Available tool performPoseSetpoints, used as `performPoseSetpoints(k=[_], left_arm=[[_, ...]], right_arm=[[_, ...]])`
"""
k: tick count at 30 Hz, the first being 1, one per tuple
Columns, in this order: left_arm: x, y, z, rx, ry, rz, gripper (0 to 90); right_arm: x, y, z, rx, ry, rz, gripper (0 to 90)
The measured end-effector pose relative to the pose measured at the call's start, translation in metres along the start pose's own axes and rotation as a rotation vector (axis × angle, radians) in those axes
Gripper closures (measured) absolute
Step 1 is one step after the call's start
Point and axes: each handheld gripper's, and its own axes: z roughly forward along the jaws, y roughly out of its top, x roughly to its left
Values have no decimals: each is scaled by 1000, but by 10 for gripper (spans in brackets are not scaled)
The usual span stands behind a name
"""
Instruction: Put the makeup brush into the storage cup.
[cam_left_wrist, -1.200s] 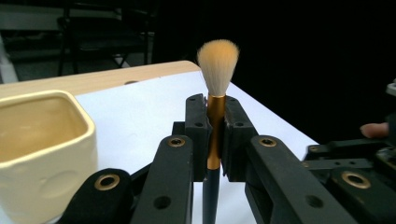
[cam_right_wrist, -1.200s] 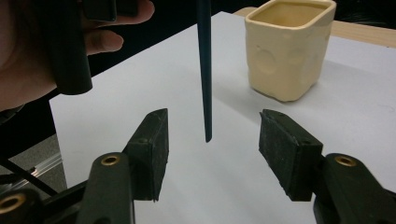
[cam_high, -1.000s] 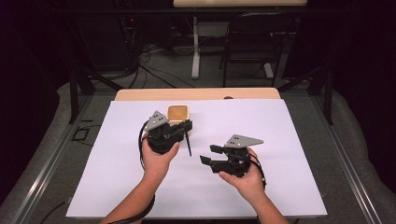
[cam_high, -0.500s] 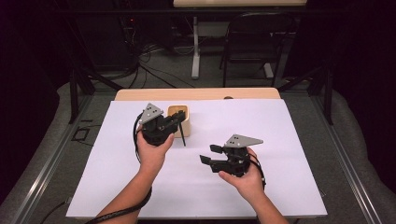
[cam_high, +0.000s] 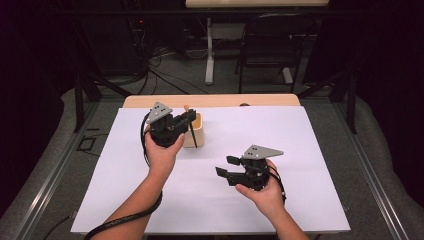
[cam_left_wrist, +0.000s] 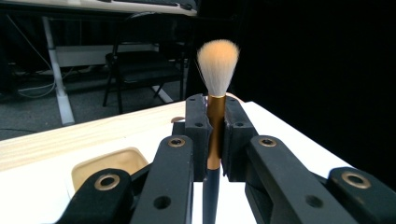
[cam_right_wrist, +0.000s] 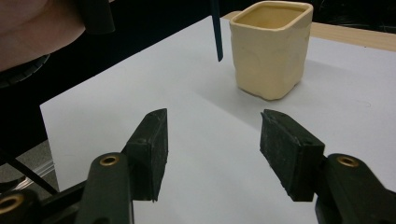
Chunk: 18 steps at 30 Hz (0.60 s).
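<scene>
The left gripper (cam_high: 187, 117) was clenched on a makeup brush (cam_left_wrist: 215, 93), its jaws pressed against the copper-coloured ferrule just below the pale, fluffy bristles. In the left gripper view the brush stood upright between the jaws, bristles up and dark handle pointing down. From the high view the brush (cam_high: 190, 125) was held in the air beside the cream ceramic cup (cam_high: 195, 131), its dark handle slanting down in front of the cup's near left side; whether the handle touched the cup could not be told there. In the right gripper view the handle tip (cam_right_wrist: 216, 32) hung clear of the white sheet (cam_right_wrist: 177, 93), to the left of the cup (cam_right_wrist: 271, 49), which stood upright and empty as far as its inside showed. The cup sat near the far edge of the sheet on the desk (cam_high: 280, 100). The right gripper (cam_high: 224, 166) was released, jaws spread wide with nothing between them, held low over the sheet, well apart from the cup.
</scene>
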Motion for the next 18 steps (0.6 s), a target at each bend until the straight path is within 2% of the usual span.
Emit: performPoseSetpoints(k=[4,6,14,18], left_arm=[[4,6,1,-2,12,16,833],[4,7,1,-6,16,11,833],[6,12,1,-25,31,13,832],[12,15,2,-27,46,24,833]], right_arm=[[0,0,1,-13,5,5,418],[0,0,1,-20,3,-2,417],[1,0,0,-5,-2,-1,410],[1,-1,1,-14,1,-3,411]])
